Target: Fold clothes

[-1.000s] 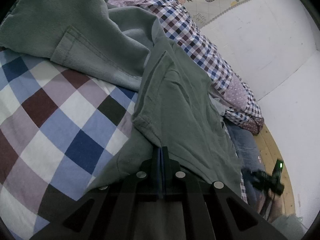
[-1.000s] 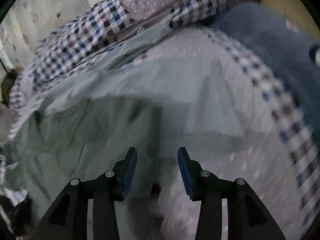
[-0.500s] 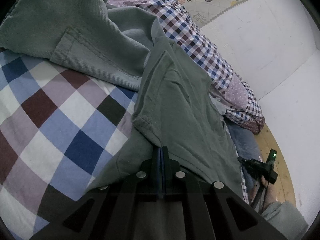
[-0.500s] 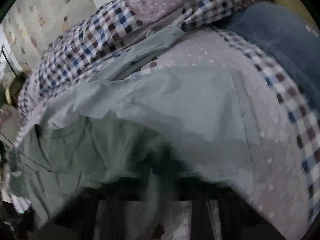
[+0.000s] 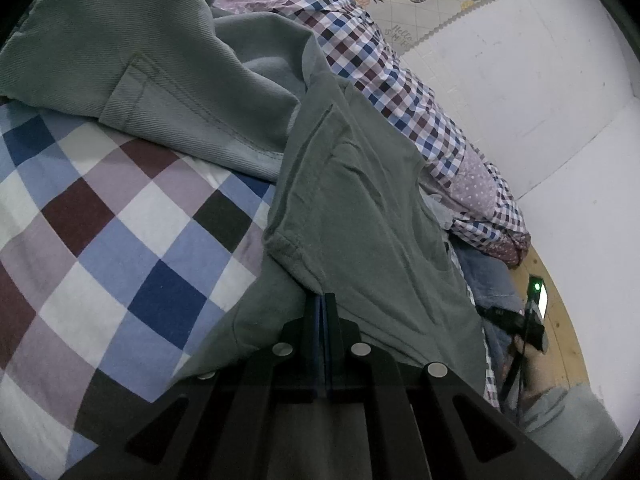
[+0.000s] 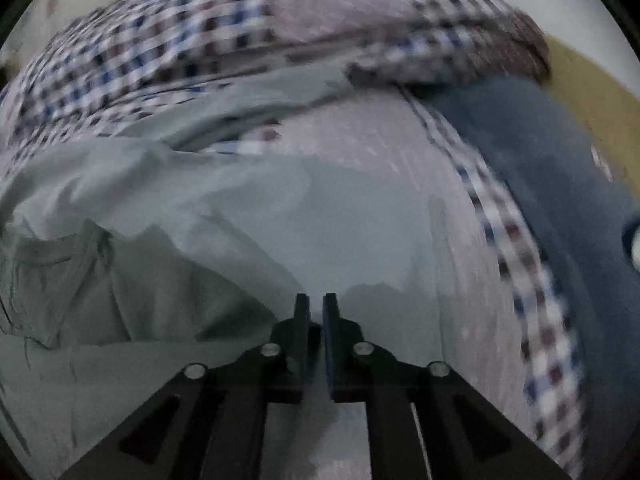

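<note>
Fold barely begun; I'm gripping the green T-shirt [image 5: 360,208] on the bed [image 5: 120,240].
Left hand-held gripper [image 5: 321,300] is pinching its hem; right hand-held gripper [image 6: 316,308] is nearly pressed together, its catch unclear in blur.

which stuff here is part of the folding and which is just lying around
In the job:
green shirt
left hand-held gripper, shut on the shirt
right hand-held gripper

Lying about:
grey-green trousers
checked quilt
checked sheet
</note>
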Motion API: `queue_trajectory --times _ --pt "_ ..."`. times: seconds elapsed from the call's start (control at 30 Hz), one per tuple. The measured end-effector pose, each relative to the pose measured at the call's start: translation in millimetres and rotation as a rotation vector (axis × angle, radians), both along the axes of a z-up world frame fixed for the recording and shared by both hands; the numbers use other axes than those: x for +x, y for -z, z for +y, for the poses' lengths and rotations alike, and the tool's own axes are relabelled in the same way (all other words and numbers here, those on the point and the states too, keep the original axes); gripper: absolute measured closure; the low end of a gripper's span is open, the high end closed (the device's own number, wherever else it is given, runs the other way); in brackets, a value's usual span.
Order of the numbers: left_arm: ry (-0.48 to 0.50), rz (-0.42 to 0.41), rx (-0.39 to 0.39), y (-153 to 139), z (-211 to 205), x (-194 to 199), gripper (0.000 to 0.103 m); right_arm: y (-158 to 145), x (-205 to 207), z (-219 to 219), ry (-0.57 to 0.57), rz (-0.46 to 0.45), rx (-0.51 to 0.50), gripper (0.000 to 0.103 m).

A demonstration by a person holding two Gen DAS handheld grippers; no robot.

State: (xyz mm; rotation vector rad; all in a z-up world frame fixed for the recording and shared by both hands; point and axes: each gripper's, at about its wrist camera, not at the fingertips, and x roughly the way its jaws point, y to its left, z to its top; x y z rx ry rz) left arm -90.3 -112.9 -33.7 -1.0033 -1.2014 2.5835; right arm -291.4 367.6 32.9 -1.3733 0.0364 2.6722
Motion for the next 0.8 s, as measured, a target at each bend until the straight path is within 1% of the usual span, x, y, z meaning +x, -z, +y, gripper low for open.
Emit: queue_trajectory --times 0.03,0.07,0.13,0.17,0.2,0.3,0.33,0.37,0.4,0.43,0.47,0.5,0.53,0.57,0.6,0.63,0.7,0.73,0.77,0.8 --pt "0.0 -0.001 -0.001 0.0 0.0 0.1 0.101 -2.4 14.4 8.7 0.016 0.012 -0.064 0.064" --pt "0.0 -0.003 -0.001 -0.1 -0.1 0.5 0.101 -4.0 29.8 16.9 0.027 0.02 -0.128 0.056" --pt "0.0 -0.005 -0.002 -0.1 0.0 0.6 0.101 -3.1 65.3 28.4 0.019 0.013 -0.249 0.056" --pt "0.0 -0.006 -0.002 -0.2 0.1 0.6 0.101 -1.3 79.3 28.4 0.009 0.002 -0.279 0.056" --pt "0.0 -0.007 -0.002 -0.2 0.2 0.4 0.101 0.9 93.0 26.5 -0.007 -0.009 -0.301 0.056" --pt "0.001 -0.012 -0.003 -0.6 1.0 -0.4 0.101 11.4 129.7 6.1 -0.113 -0.049 -0.298 0.056" --pt "0.002 -0.014 -0.005 -1.0 1.4 -0.6 0.101 16.0 134.6 0.5 -0.136 -0.058 -0.279 0.058" --pt "0.005 -0.017 -0.005 -1.6 1.7 -0.9 0.101 21.4 137.1 -1.2 -0.138 -0.069 -0.268 0.063" --pt "0.007 -0.02 -0.005 -2.4 1.9 -1.2 0.101 27.8 138.8 2.0 -0.109 -0.084 -0.261 0.068" --pt "0.01 -0.023 -0.005 -3.1 2.1 -1.4 0.101 31.9 140.7 10.4 -0.062 -0.089 -0.268 0.08" --pt "0.012 -0.026 -0.003 -3.7 2.1 -1.6 0.101 34.7 143.8 19.3 -0.011 -0.089 -0.276 0.086" --pt "0.015 -0.029 -0.001 -4.4 2.2 -1.8 0.1 33.6 150.0 29.1 0.057 -0.083 -0.274 0.089" --pt "0.018 -0.032 0.002 -5.3 2.1 -2.2 0.1 30.8 157.0 37.7 0.138 -0.09 -0.23 0.1" --pt "0.021 -0.035 0.005 -6.2 2.0 -2.7 0.096 26.9 165.9 46.4 0.21 -0.088 -0.199 0.098" --pt "0.023 -0.029 0.006 -8.9 1.8 -1.8 0.089 20.5 179.3 54.2 0.249 -0.065 -0.203 0.097" --pt "0.025 -0.018 0.005 -12.7 1.7 -0.1 0.083 15.3 191.9 58.3 0.259 -0.043 -0.225 0.097" --pt "0.028 0.013 0.001 -21.4 1.4 4.4 0.045 2.5 222.3 58.2 0.248 0.01 -0.26 0.097" --pt "0.023 0.036 -0.009 -27.9 0.8 10.0 0.036 -4.0 238.3 55.4 0.235 0.037 -0.269 0.097" --pt "0.014 0.059 -0.022 -34.9 -0.2 16.8 0.021 -9.7 253.6 49.3 0.214 0.061 -0.27 0.097" --pt "0.008 0.076 -0.034 -41.0 -1.5 24.0 0.017 -15.6 269.1 41.2 0.189 0.086 -0.271 0.096"
